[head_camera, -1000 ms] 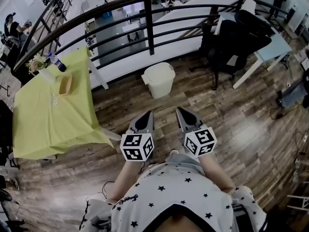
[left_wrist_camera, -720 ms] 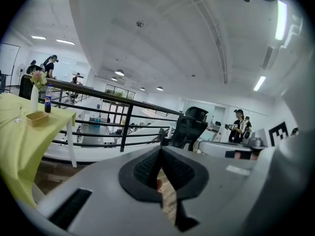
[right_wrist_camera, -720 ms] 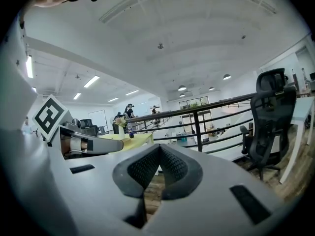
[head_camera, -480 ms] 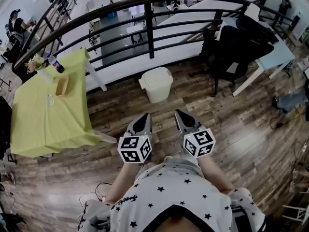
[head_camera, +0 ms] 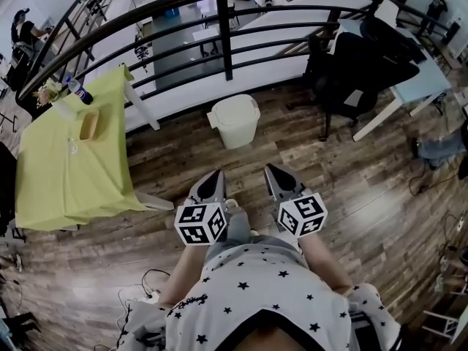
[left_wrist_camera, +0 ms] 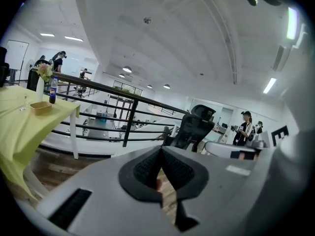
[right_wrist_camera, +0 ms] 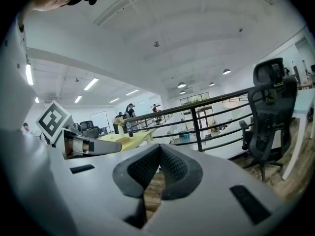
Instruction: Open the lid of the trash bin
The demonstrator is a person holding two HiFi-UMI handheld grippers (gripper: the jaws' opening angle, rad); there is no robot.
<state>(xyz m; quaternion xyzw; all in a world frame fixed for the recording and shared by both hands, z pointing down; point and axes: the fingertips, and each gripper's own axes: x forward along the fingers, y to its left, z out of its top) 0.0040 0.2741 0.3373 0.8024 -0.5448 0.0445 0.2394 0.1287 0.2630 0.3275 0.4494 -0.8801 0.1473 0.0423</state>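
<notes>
Jaws together: left gripper (head_camera: 217, 174), right gripper (head_camera: 269, 169) (seemingly empty), bin (head_camera: 235, 120) ahead.

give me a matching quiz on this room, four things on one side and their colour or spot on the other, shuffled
1 trash bin
2 tablecloth
3 office chair
4 bottle

a black, near the white desk
b cream, lid shut, on the floor by the railing
c yellow-green, over the table
d standing at the table's far end

Pairs: 1-b, 2-c, 3-a, 4-d
</notes>
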